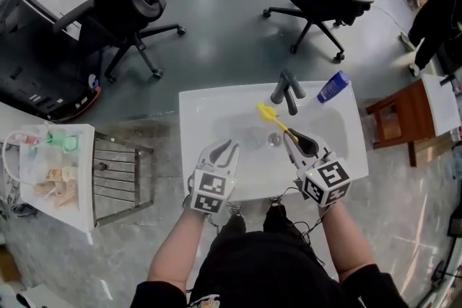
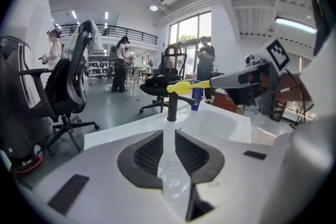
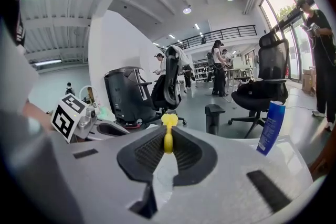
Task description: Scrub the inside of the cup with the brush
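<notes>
Cup [image 2: 170, 171]: clear and thin-walled, its wall caught in the narrow gap of the left tongs; over the near left part of the sink; only faint in the head view; resting on the basin or lifted, cannot tell.
Left tongs [image 1: 228, 147]: nearly together, pads pressing on the cup wall; aimed away from the body and downward, toward the faucet.
Brush [image 1: 273, 120]: yellow, slim handle, small head at the far end; apart from the cup, out over the basin, head just short of the faucet.
Right tongs [image 1: 291, 137]: clamped on the brush handle; handle runs straight out between the ribbed pads [image 3: 186, 152], head beyond the tips.
Sink [image 1: 195, 112]: white, rectangular, shallow basin with a drain [image 1: 274, 141] between the two tongs.
Faucet [image 1: 286, 90]: dark, at the middle of the far rim.
Bottle [image 1: 333, 86]: blue, at the far right rim of the sink, well apart from the brush.
Chairs [image 1: 130, 3]: black office chairs on the grey floor beyond the sink.
Rack [image 1: 119, 173]: metal bars, left of the sink, beside a white tray [image 1: 54, 173] of small items.
</notes>
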